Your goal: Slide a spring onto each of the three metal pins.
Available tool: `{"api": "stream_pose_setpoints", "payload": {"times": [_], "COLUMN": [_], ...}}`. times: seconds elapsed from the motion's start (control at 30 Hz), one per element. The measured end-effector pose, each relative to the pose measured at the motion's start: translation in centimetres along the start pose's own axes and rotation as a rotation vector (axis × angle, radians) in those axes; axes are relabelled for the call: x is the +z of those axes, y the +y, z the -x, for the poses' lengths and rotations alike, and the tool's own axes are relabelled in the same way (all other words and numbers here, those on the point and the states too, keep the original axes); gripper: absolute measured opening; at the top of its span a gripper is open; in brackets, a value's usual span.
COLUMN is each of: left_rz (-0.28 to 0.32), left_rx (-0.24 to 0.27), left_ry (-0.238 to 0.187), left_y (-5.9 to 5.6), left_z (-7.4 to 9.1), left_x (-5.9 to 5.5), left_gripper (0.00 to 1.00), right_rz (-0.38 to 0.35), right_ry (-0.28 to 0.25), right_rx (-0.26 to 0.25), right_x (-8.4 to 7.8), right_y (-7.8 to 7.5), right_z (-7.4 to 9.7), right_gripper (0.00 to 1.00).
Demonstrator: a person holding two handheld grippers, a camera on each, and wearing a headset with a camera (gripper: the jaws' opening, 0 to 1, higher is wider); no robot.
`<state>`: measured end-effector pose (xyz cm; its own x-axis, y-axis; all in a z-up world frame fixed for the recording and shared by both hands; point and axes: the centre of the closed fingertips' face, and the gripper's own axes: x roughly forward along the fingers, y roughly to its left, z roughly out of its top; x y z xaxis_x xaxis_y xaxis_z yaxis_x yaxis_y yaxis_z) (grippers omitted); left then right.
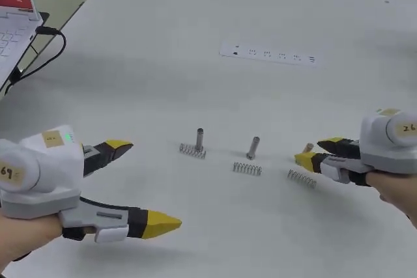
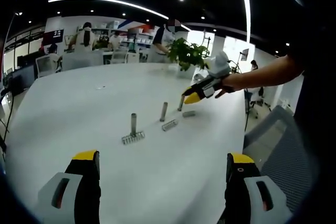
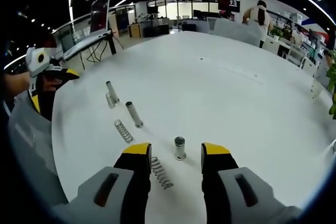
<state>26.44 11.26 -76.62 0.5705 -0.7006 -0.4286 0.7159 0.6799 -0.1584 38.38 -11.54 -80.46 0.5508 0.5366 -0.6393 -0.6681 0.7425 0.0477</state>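
Note:
Three short metal pins stand upright in a row on the white table: left pin (image 1: 199,138), middle pin (image 1: 254,146) and right pin (image 1: 308,148). A loose spring lies flat in front of each: left spring (image 1: 192,151), middle spring (image 1: 247,168), right spring (image 1: 301,178). My right gripper (image 1: 316,151) is open, its yellow tips on either side of the right pin (image 3: 180,147), with the right spring (image 3: 160,172) beside its left finger. My left gripper (image 1: 146,183) is open wide and holds nothing, well short of the left pin (image 2: 133,123) and left spring (image 2: 133,138).
A white power strip (image 1: 268,54) lies farther back on the table. A laptop (image 1: 13,17) with a black cable (image 1: 45,50) sits at the far left edge. A potted plant (image 2: 186,53) and people stand beyond the table.

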Motion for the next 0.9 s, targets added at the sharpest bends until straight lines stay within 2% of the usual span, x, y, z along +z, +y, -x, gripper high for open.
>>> {"api": "stream_pose_setpoints", "payload": {"times": [0.33,0.73,0.9], "left_rz": [0.003,0.002,0.003], "left_rx": [0.002,0.000,-0.001], "left_ry": [-0.003,-0.005,-0.005], "left_y": [-0.1,0.0,0.0], "left_z": [0.1,-0.1,-0.1], "left_x": [0.0,0.1,0.0], "left_gripper": [0.98,0.98,0.98], "right_rz": [0.026,0.146,0.159], "right_ry": [0.022,0.091,0.110], "right_rx": [0.028,0.068,0.087], "right_x": [-0.9,-2.4,-2.9], "right_y": [0.4,1.5,1.6], "right_z": [0.7,0.9,0.7], "right_gripper": [0.35,0.31,0.30]}}
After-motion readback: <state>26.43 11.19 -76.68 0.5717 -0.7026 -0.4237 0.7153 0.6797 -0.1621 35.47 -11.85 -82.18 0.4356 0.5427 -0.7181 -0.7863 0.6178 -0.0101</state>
